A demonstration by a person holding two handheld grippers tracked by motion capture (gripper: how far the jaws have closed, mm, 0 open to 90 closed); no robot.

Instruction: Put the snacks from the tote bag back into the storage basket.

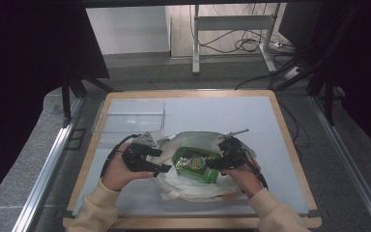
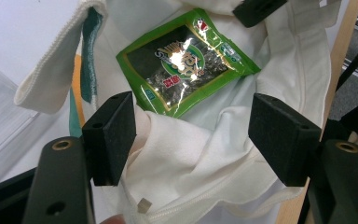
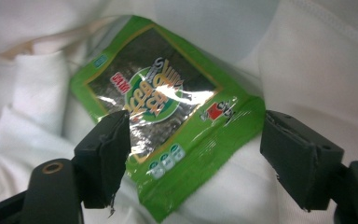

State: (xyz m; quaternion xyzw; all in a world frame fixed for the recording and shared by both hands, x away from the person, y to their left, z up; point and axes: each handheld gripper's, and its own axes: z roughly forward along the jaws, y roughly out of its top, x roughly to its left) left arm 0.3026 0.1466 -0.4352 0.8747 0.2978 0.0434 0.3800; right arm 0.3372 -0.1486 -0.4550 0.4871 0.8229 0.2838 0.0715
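A white cloth bag [image 1: 193, 189] lies open on the table mat near the front. A shiny green snack packet [image 1: 196, 164] rests flat in its mouth. My left gripper [image 1: 160, 161] is at the bag's left rim, open, with loose white cloth [image 2: 205, 154] under the gap and the packet [image 2: 186, 63] just beyond the jaws. My right gripper [image 1: 217, 157] is at the packet's right side, also open. In the right gripper view the packet's near corner [image 3: 168, 107] lies between the wide jaws [image 3: 193, 149], with neither pad pressing on it. White bag cloth [image 3: 307, 79] surrounds it.
A clear plastic container [image 1: 130, 116] stands at the back left of the pale mat [image 1: 222, 113]. The table's wooden rim [image 1: 290, 145] runs close on the right. A desk frame and cables [image 1: 241, 34] are on the floor beyond.
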